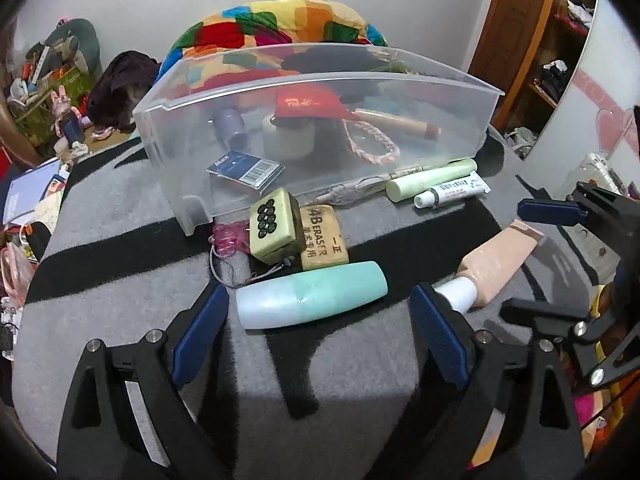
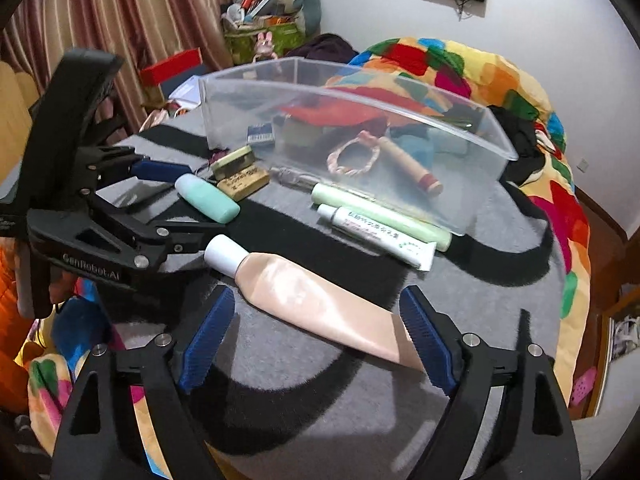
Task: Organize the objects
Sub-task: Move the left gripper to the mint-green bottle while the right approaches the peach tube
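A clear plastic bin [image 1: 188, 148] [image 2: 480, 200] stands on a grey and black mat [image 1: 120, 320] and holds a card box, a tape roll, a red pouch and a braided band. My left gripper [image 1: 320, 304] is open, its fingers either side of a mint bottle [image 1: 312, 300] [image 2: 208, 198] lying on the mat. My right gripper [image 2: 316, 300] is open around a beige tube [image 2: 316, 300] [image 1: 496, 264] with a white cap. In front of the bin lie a green block [image 1: 274, 226], a 4B eraser [image 1: 324, 238], a light green tube [image 1: 432, 180] and a white tube [image 1: 452, 194].
A colourful quilt [image 1: 280, 20] [image 2: 520, 80] lies behind the bin. A pink mesh pouch [image 1: 230, 238] lies left of the green block. Cluttered bags and boxes [image 1: 44, 76] stand at the far left. A wooden door [image 1: 520, 20] is at the right.
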Demonstrator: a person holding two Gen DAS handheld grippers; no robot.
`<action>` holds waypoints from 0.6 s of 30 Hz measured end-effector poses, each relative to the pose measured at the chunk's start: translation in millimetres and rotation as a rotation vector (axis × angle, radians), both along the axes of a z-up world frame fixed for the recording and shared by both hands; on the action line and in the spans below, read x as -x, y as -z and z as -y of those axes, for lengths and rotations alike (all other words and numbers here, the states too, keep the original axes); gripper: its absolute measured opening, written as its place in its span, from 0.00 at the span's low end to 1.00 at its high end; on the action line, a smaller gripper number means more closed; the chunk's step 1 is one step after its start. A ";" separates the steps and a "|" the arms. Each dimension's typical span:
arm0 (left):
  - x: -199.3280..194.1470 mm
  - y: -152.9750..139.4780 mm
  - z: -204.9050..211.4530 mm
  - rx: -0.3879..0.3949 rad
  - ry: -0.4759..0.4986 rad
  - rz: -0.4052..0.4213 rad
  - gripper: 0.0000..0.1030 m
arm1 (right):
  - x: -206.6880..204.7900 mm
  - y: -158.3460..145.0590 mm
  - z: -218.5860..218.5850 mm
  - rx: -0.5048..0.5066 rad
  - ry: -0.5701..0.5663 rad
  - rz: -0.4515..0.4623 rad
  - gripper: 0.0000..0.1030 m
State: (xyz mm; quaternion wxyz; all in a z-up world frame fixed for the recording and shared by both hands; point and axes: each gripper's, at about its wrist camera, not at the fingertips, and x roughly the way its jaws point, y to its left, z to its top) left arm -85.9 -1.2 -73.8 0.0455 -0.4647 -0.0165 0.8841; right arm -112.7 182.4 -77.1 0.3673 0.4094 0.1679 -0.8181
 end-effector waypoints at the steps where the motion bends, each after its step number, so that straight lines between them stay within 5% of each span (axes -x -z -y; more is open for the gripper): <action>1: 0.0 0.5 -0.5 0.003 -0.003 -0.005 0.90 | 1.4 1.9 3.4 -0.003 -0.005 0.008 0.80; 6: -4.2 1.0 -1.3 0.037 -0.023 -0.048 0.72 | 8.7 10.9 19.6 -0.050 -0.030 0.017 0.80; 10: -10.1 0.4 3.4 0.025 -0.026 -0.066 0.71 | 13.4 13.0 24.8 -0.049 -0.048 0.041 0.78; 18: -26.6 -2.7 10.6 -0.017 -0.032 -0.096 0.71 | 9.1 9.2 20.9 -0.016 -0.032 0.068 0.37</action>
